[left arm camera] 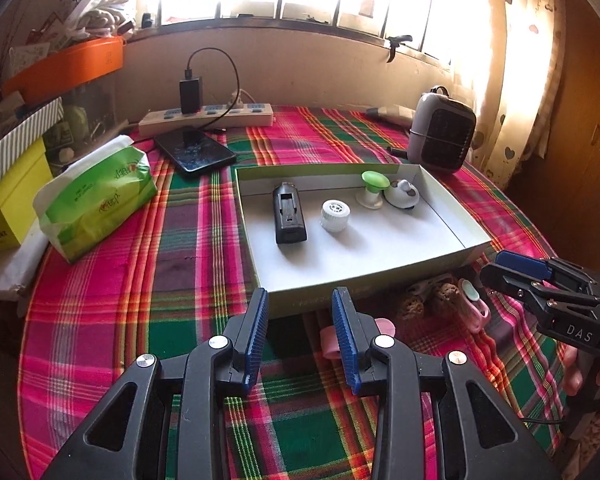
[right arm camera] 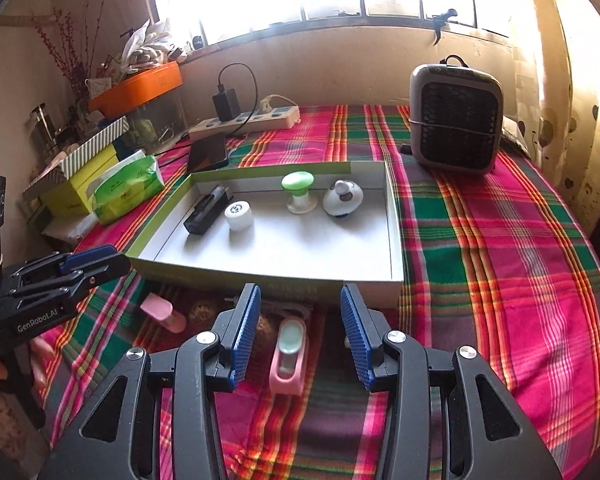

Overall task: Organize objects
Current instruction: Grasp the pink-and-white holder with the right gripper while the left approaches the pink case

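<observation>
While the left wrist view looks down over the plaid tabletop (left arm camera: 100, 280), the left gripper (left arm camera: 300, 336) hangs with its fingers (left arm camera: 256, 336) partly open and nothing between them; a pink clip (left arm camera: 332, 344) lies just behind the right-hand finger, apart from the pads. Beyond sits the shallow box (left arm camera: 380, 276), already holding a black gadget (left arm camera: 288, 214), a white cap (left arm camera: 334, 214), a green knob (left arm camera: 374, 190) and a white round toy (left arm camera: 402, 196), so the sorting looks partly done. Off to the side the right gripper (left arm camera: 496, 268) hovers near a pink nail clipper (left arm camera: 474, 308).

Switching to the right wrist view, the right gripper (right arm camera: 300, 336) stands about half open, empty, fingers (right arm camera: 246, 336) straddling the pink nail clipper (right arm camera: 288, 360) without touching, lined up lengthwise, likely for a pinch across its narrow sides. Left gripper (right arm camera: 100, 260) waits by the box (right arm camera: 260, 280), above the pink clip (right arm camera: 160, 310), probably its own pick
</observation>
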